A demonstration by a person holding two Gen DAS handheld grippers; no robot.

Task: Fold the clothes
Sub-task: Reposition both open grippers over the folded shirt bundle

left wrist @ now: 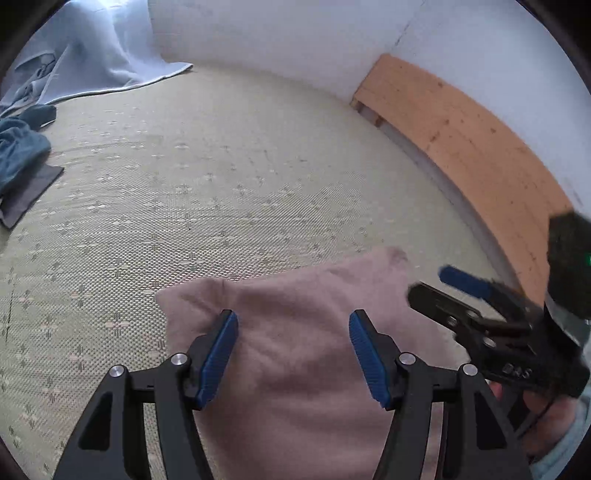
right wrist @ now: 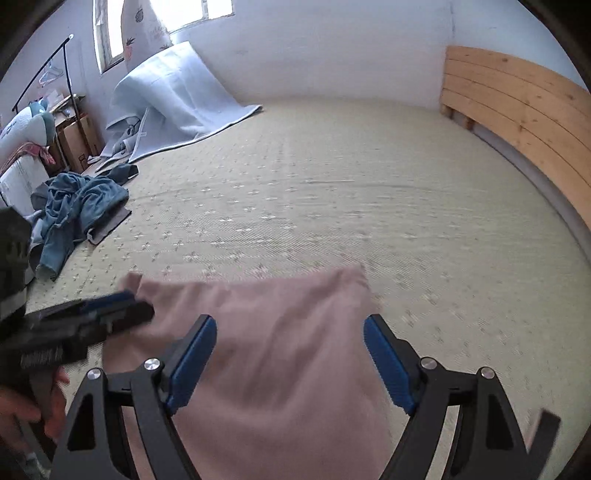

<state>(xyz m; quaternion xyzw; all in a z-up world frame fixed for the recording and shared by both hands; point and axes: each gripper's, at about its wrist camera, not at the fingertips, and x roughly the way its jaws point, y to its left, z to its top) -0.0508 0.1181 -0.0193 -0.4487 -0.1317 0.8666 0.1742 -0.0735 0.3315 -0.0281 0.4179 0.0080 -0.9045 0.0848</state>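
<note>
From the left wrist view, the left tongs (left wrist: 293, 325) stand released, the blue pads spread apart over the pink garment (left wrist: 303, 354) with nothing pinched between them. That garment lies flat on the bed (left wrist: 221, 166), near its front edge, one piece only. To the garment's right the right tongs (left wrist: 439, 284) come in blurred, one blue pad and one dark finger showing, held by a hand (left wrist: 546, 417) in a pale sleeve. Beyond the garment to the right runs the wooden headboard (left wrist: 461, 140). Far to the garment's left lie a blue crumpled garment (left wrist: 18, 151) on a grey cloth (left wrist: 33, 188), and behind them a pale blue blanket (left wrist: 99, 51) slumped against the wall.

From the right wrist view, the right tongs (right wrist: 290, 332) gape wide, released, jaws apart above the same pink garment (right wrist: 280, 332), gripping nothing. Here the left tongs (right wrist: 129, 306) show at the garment's left corner, blurred, so I cannot tell if they touch it; a hand (right wrist: 33, 402) holds them. This view alone shows, far left of the garment, a window (right wrist: 162, 22), a clothes rail (right wrist: 44, 62), cardboard boxes (right wrist: 77, 140) and a plush toy (right wrist: 26, 125). The blue crumpled garment (right wrist: 77, 206), the blanket (right wrist: 173, 96) and the headboard (right wrist: 517, 110) appear again. A dark strap (right wrist: 546, 428) crosses the lower right.
</note>
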